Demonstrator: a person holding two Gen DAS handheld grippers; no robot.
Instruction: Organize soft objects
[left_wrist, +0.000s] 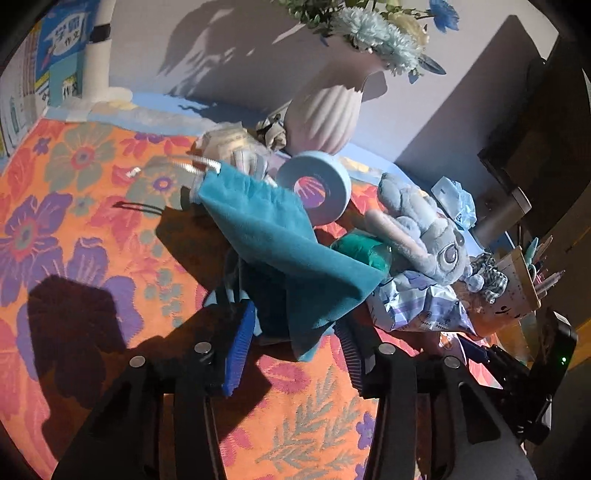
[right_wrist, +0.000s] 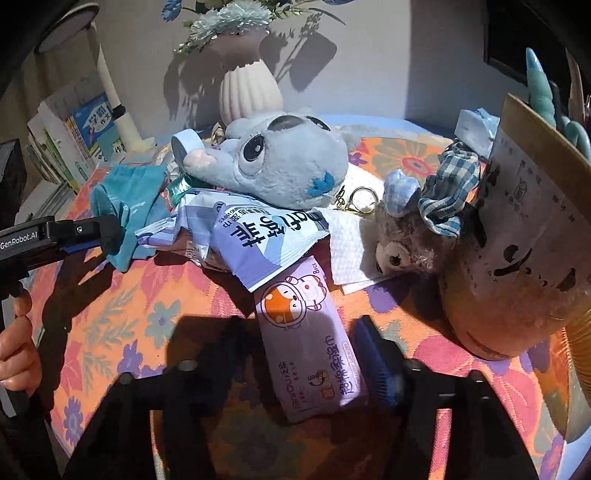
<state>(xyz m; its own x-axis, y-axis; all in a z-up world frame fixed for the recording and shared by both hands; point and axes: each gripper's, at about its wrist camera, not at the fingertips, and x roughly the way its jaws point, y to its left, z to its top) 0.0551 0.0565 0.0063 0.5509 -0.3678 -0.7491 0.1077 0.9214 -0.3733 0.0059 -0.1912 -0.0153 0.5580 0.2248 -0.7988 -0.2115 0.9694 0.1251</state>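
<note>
both claws are unclenched: the right gripper (right_wrist: 310, 363) straddles the purple wipes pack (right_wrist: 308, 343), long axis running away from it; the left gripper (left_wrist: 295, 343) flanks the teal cloth (left_wrist: 288, 243).

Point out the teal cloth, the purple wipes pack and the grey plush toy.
teal cloth (left_wrist: 280, 236), left wrist view, middle of the fabric.
purple wipes pack (right_wrist: 310, 339), right wrist view, its printed front.
grey plush toy (right_wrist: 280, 162), right wrist view, its face.

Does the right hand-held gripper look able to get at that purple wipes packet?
Probably yes. The purple wipes packet already lies between the open fingers of the right hand-held gripper, with nothing on top of its near end; only its far end tucks under the bigger blue-white packet.
</note>
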